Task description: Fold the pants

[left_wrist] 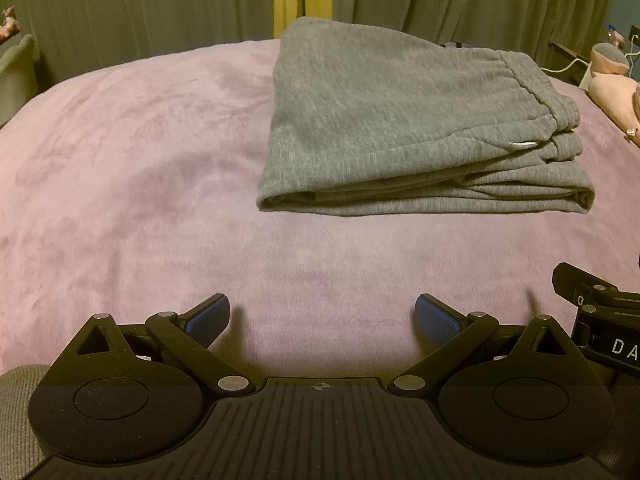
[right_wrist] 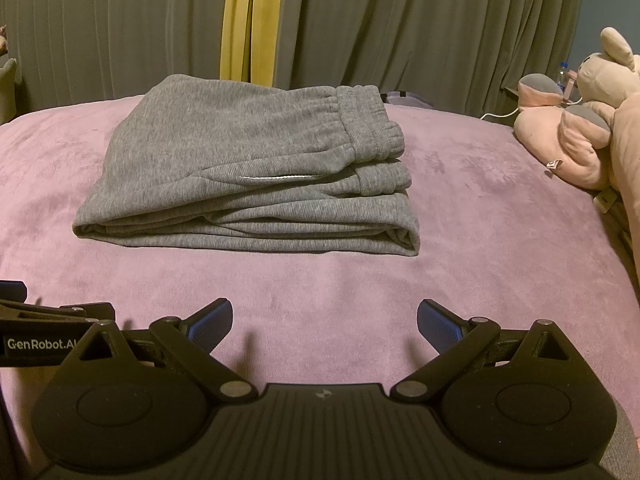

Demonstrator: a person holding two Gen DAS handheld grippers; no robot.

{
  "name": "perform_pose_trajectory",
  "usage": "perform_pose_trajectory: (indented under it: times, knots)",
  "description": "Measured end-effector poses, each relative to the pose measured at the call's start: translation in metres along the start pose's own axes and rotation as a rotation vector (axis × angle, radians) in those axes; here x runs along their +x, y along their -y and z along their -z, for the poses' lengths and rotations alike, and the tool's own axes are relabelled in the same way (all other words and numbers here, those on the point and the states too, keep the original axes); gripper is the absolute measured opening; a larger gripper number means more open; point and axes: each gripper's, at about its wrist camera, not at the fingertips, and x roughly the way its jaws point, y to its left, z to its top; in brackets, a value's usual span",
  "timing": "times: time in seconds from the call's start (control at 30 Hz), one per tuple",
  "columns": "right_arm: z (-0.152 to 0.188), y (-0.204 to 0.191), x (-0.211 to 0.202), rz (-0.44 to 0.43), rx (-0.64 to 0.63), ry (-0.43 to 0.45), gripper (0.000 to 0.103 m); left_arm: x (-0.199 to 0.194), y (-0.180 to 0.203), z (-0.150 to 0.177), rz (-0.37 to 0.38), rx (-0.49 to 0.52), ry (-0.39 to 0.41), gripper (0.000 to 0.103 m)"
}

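From the left wrist view, we saw the pants lying already folded into a thick grey bundle on the bed, toward one o'clock from our left claw. That claw hung spread wide and empty over the purple cover, its blue pads well apart and well short of the cloth. The elastic waistband sat at the bundle's three o'clock end, the rounded fold at its nine o'clock end, so the long axis ran roughly from nine to three across our view. The stacked layers showed along the near edge. A part of the other tool showed at four o'clock.

From the right wrist view, the pants lay toward eleven o'clock from our right claw, which also stood wide apart and held nothing. The waistband again pointed to three o'clock, with a pale drawstring tip or label showing just under it; we could not tell which. Plush toys sat at the bed's two o'clock edge, well clear of the bundle, and curtains hung behind.

We judged the folding itself done, with both claws drawn off. The next move, if any, called for only a light press to flatten the top layer or squaring the slightly offset near corner at four o'clock.
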Motion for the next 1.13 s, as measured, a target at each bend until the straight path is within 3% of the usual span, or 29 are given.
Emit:
perform_pose_trajectory:
  times: [0.9,1.13]
  knots:
    - [0.0001,-0.0001,0.0003,-0.002,-0.002,-0.002,0.099,-0.0019,0.0009,-0.0007,0.015,0.022,0.023,0.102]
    - [0.0002,-0.0004,0.0004,-0.001,-0.003,-0.003,0.099,-0.0016,0.0034,-0.0009,-0.02,0.037,0.028,0.102]
